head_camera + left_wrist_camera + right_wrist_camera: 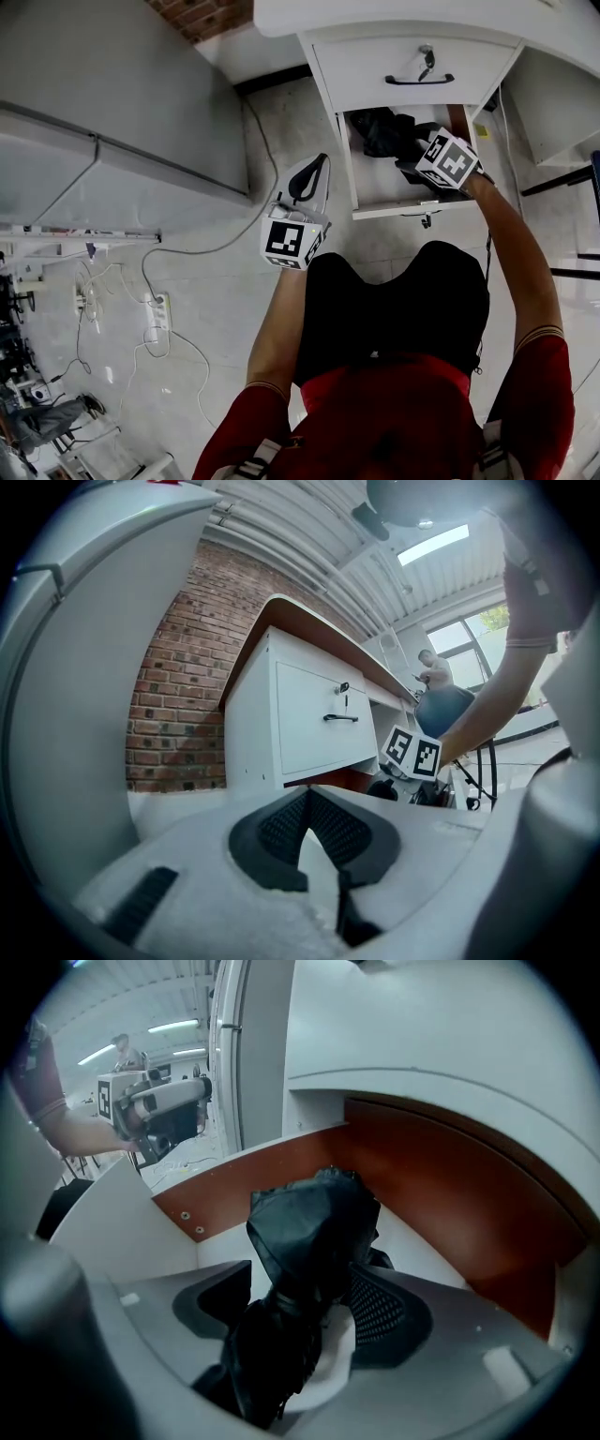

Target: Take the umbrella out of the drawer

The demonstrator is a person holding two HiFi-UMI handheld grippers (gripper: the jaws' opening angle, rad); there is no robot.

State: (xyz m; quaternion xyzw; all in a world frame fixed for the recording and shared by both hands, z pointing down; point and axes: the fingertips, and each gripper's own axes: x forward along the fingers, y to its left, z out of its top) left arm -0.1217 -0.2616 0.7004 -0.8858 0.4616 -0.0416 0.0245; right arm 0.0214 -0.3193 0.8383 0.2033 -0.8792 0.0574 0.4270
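Observation:
A folded black umbrella (382, 129) lies in the pulled-out lower drawer (398, 209) of a white desk. My right gripper (412, 150) reaches down into that drawer. In the right gripper view the umbrella (309, 1232) lies lengthwise between the jaws of the right gripper (295, 1302), which stand wide apart around it without clamping; the drawer's red-brown inner wall (441, 1185) is behind. My left gripper (319, 161) hangs outside the drawer to its left, over the floor. In the left gripper view the left gripper (307, 794) is shut, tips together, nothing between them.
Above the open drawer is a closed drawer with a black handle (419, 79) and a key. A big grey cabinet (112, 122) stands to the left. A power strip (161, 314) and cables lie on the floor. A brick wall (178, 696) is behind the desk.

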